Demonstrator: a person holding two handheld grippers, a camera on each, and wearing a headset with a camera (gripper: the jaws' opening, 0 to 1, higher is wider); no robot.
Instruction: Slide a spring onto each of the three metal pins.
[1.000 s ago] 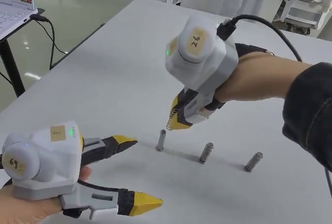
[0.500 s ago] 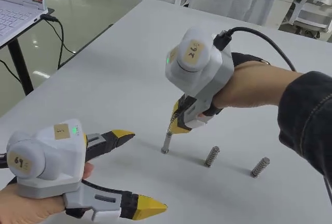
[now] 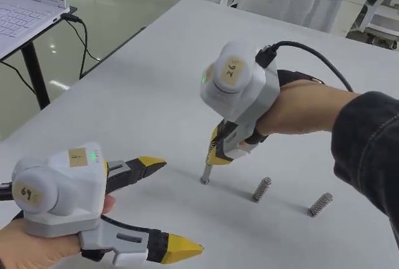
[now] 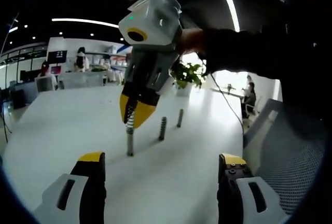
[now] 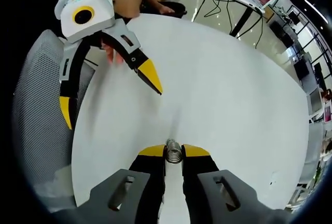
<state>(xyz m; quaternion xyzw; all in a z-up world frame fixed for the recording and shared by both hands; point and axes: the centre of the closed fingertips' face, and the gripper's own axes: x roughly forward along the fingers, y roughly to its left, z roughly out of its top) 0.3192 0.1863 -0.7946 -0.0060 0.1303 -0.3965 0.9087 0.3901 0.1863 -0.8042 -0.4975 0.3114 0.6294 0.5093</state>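
Right gripper (image 3: 215, 157) clamped tight on a spring (image 5: 174, 151), spring's lower end right at the top of the bare pin (image 3: 204, 174), left gripper (image 3: 174, 203) jaws wide apart close by, two spring-covered pins (image 3: 262, 189) alongside, white table (image 3: 143, 82), laptop (image 3: 28, 1) on a side stand, grey chairs (image 3: 287, 1) behind.

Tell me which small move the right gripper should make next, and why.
Probably lower the right gripper straight down: its fingers pinch the small coiled metal spring just above the bare upright metal pin, nearly in line. The other two pins already carry springs.
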